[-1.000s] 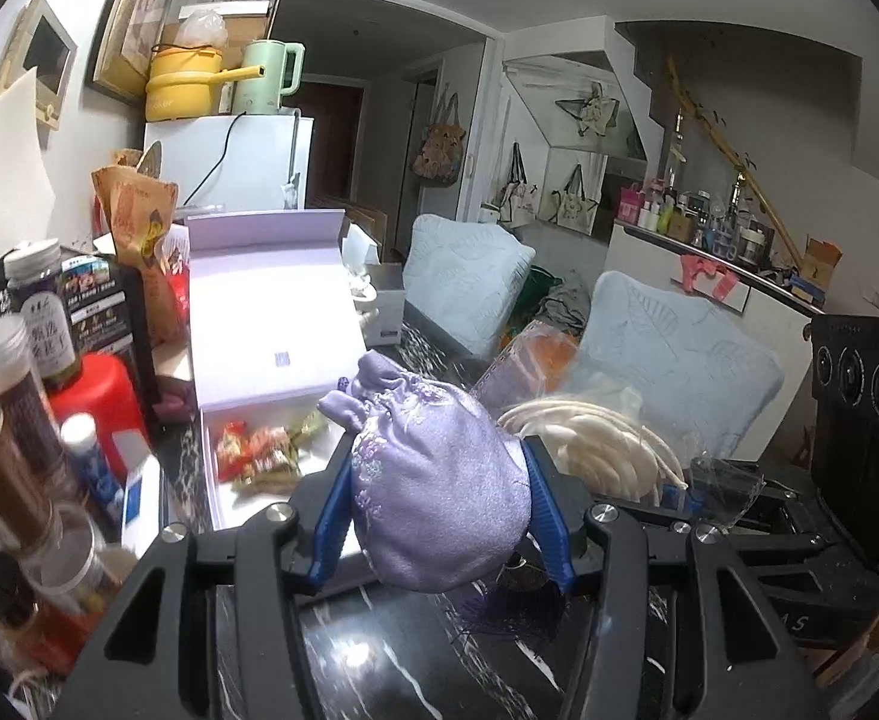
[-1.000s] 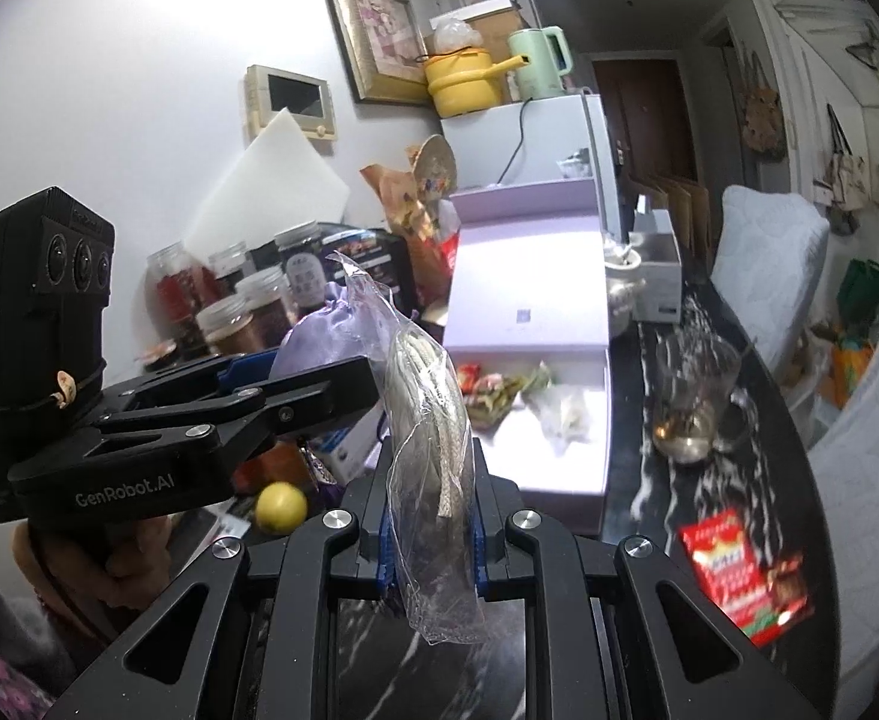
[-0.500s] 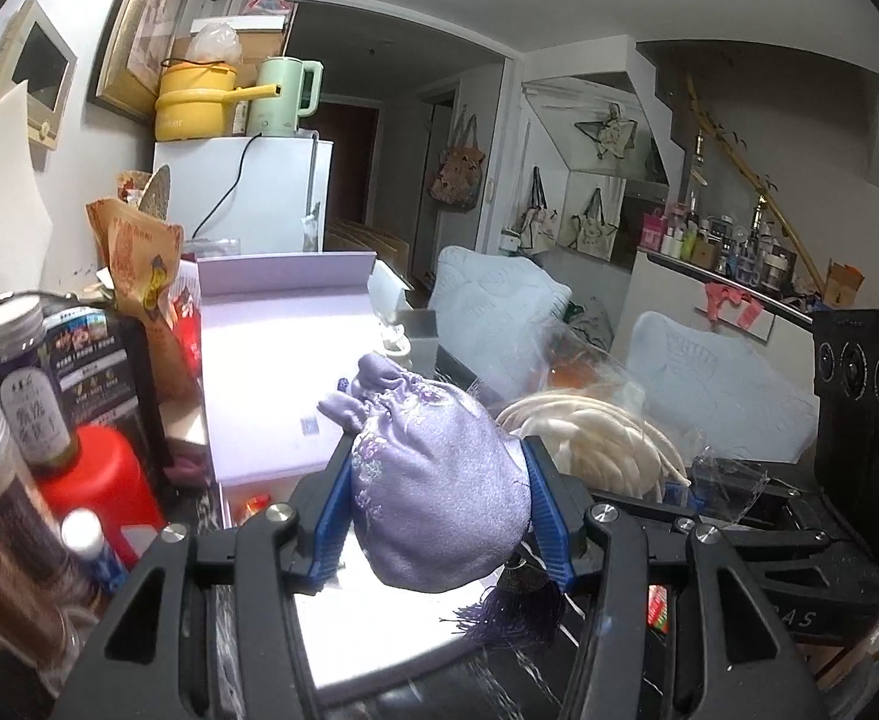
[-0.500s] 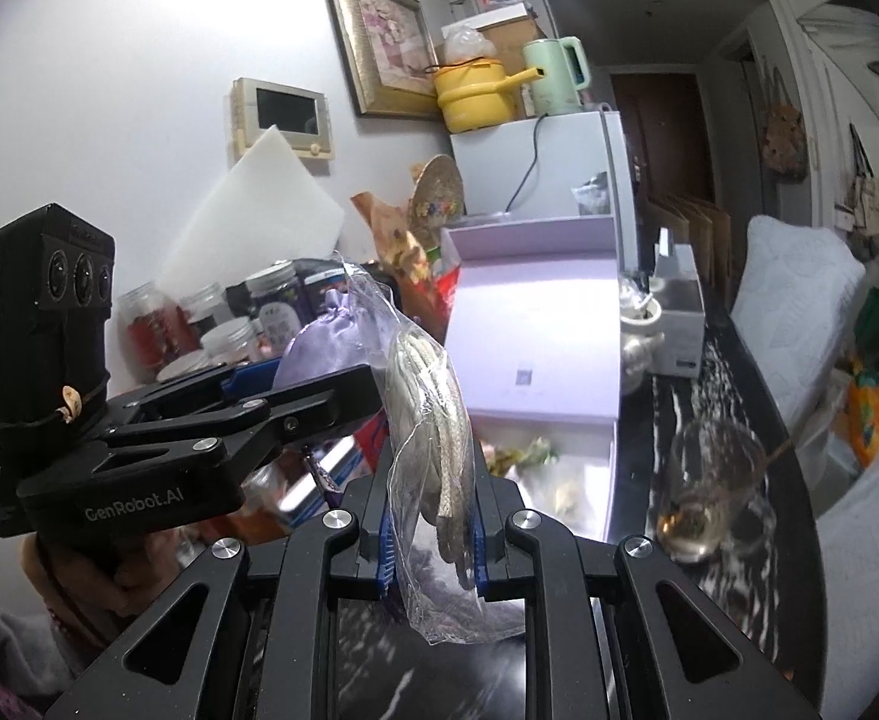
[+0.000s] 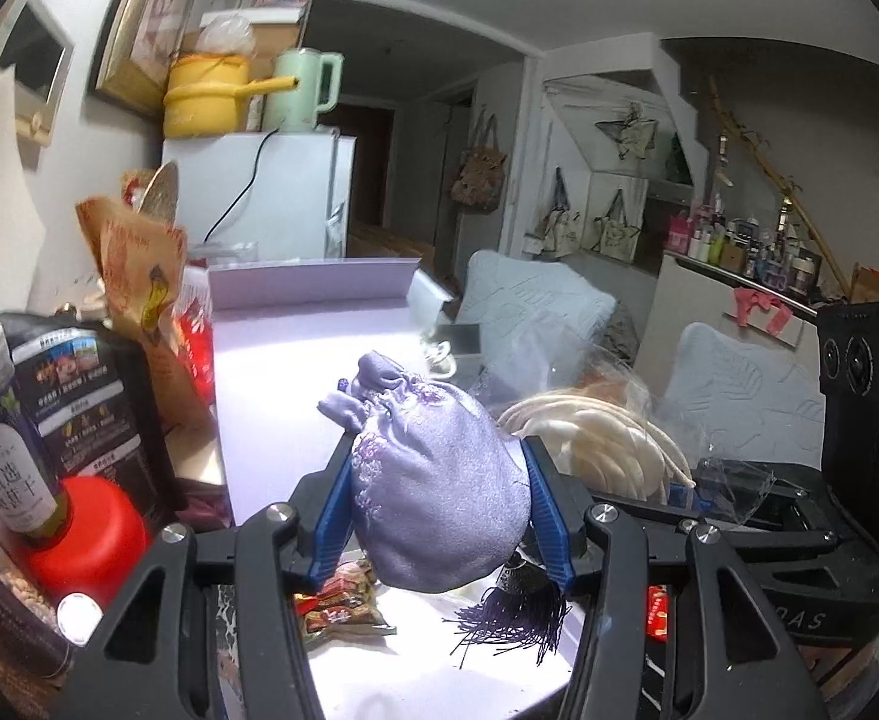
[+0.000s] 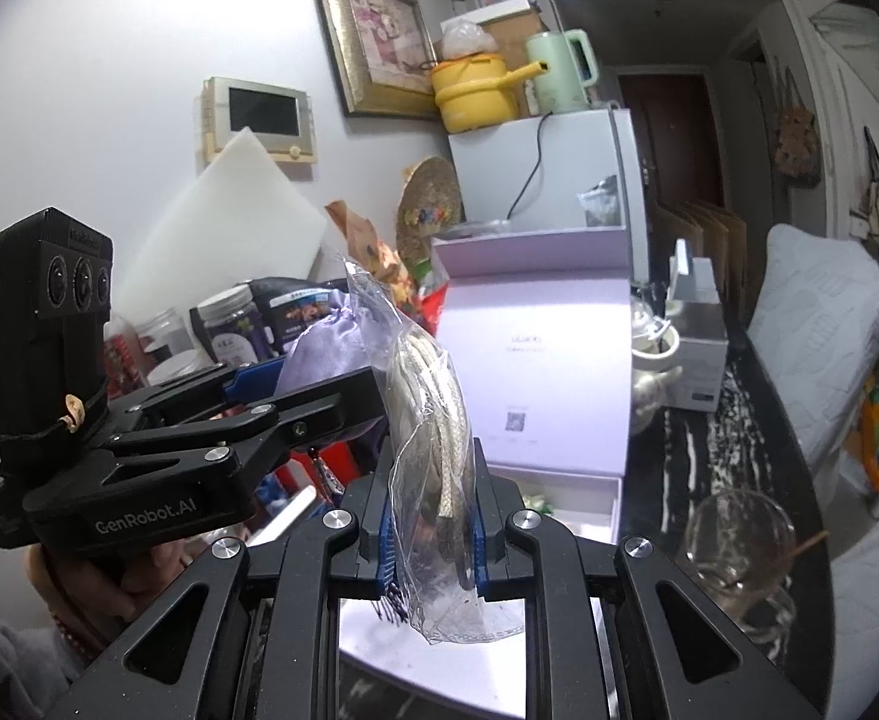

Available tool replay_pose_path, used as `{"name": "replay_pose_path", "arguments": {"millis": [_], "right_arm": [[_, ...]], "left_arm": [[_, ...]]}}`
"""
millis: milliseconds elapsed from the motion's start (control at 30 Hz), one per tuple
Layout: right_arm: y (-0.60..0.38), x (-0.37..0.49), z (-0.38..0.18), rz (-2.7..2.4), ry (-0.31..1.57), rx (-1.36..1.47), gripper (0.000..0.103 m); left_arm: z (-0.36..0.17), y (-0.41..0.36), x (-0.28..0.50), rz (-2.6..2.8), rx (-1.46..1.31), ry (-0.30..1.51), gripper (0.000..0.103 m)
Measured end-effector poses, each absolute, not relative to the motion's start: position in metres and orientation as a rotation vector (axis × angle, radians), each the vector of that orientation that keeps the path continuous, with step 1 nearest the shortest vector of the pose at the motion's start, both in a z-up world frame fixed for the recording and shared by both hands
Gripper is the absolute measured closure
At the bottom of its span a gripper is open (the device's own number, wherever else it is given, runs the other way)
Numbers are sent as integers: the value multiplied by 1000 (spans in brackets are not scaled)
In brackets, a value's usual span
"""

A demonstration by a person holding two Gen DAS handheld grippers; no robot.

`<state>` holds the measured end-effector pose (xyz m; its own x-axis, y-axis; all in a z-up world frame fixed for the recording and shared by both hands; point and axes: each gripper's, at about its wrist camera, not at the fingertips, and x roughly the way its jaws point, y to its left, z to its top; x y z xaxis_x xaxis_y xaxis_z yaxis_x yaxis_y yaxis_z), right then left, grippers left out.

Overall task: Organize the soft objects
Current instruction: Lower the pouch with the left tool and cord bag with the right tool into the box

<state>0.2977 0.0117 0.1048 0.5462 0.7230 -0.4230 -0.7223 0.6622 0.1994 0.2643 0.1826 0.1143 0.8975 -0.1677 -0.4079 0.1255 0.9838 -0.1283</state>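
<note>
Lavender satin drawstring pouch (image 5: 439, 498) sits squeezed between the blue pads of the left gripper (image 5: 439, 516), its dark purple tassel (image 5: 514, 618) hanging below. Pouch is held in the air above the open lilac gift box (image 5: 319, 372), whose white tray holds wrapped snacks (image 5: 337, 603). Right gripper (image 6: 430, 531) has its fingers narrow, clamped on a clear plastic bag of coiled cream rope (image 6: 433, 420), carried upright just beside the pouch. Both hover over the box on the black marbled desk (image 6: 721, 420). Jars (image 5: 1, 420) crowd the left edge.
</note>
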Motion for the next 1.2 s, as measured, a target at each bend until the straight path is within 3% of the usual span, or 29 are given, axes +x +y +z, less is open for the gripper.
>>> {"name": "replay_pose_path", "arguments": {"millis": [1200], "right_arm": [[52,393,-23,853,945,53,84]], "left_arm": [[2,210,360,-10,-119,781,51]]}}
